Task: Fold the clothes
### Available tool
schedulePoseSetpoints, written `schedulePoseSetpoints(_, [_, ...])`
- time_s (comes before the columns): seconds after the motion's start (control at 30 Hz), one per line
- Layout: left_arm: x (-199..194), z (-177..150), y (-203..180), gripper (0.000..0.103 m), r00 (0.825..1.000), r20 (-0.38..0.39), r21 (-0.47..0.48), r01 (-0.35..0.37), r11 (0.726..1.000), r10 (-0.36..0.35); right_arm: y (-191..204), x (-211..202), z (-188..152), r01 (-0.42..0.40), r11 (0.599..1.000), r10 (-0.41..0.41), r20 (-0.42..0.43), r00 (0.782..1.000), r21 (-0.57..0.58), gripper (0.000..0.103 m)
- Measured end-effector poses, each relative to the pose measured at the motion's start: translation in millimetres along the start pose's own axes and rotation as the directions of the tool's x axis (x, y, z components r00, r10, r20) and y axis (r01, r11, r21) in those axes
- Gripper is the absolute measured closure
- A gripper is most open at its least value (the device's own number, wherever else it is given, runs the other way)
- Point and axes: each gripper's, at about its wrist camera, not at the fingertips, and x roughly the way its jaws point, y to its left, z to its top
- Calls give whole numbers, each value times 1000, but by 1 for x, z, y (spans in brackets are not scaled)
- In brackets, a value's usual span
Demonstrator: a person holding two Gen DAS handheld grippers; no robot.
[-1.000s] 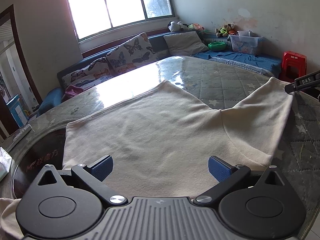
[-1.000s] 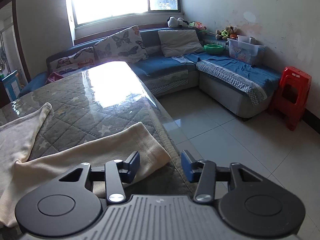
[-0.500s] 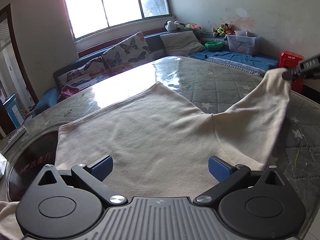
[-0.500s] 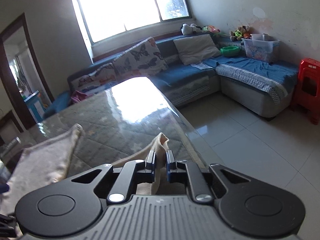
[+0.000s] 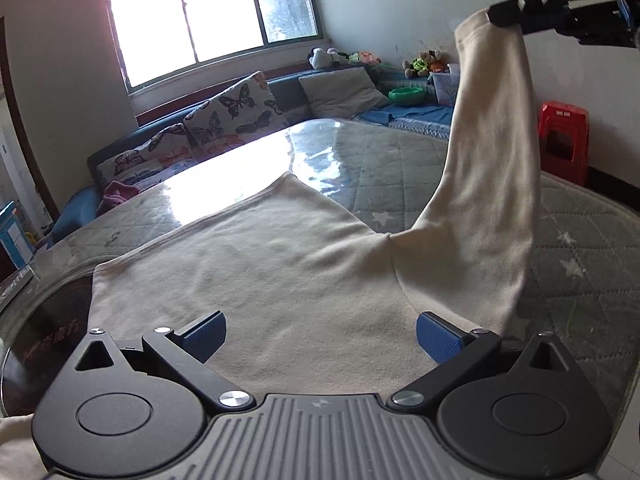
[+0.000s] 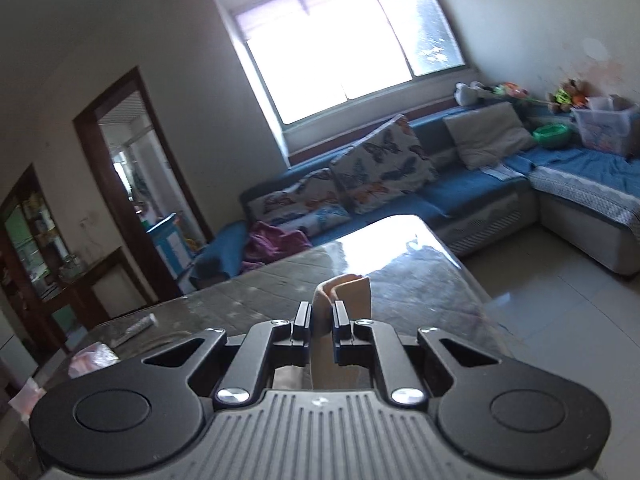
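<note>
Nearest, the left claw (image 5: 320,334) hangs spread wide over the cream sweater (image 5: 260,272), which lies flat on the quilt-covered table (image 5: 580,248). Toward 2 o'clock, one sleeve (image 5: 492,152) rises off the table, its cuff clenched in the right claw (image 6: 320,314), apparently folded between the pads.
</note>
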Motion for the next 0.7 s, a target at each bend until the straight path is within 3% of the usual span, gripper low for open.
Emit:
schedulePoseSetpoints(0.2, [-11,-5,17,0,1000,17,-39,-18,999,18,46,5,11,-89,993,90,11,996,-72,99])
schedulePoseSetpoints(0.27, [-13,-7,21,0,1000,19,-48,-23,999,24,57,11,10,-82,990,82,2,997,-113,99])
schedulePoseSetpoints(0.47, [-20,-9,28,0,1000,30,-73,0,997,2,68,35,-26,7,971,-35,-115,993,-237,87])
schedulePoseSetpoints(0.63, [-20,-3,31,2,999,30,-119,41,992,-38,66,57,-71,87,939,-165,-213,963,-333,73])
schedulePoseSetpoints(0.7, [-19,1,30,11,997,32,-136,77,988,-73,61,57,-83,115,937,-192,-211,958,-331,63])
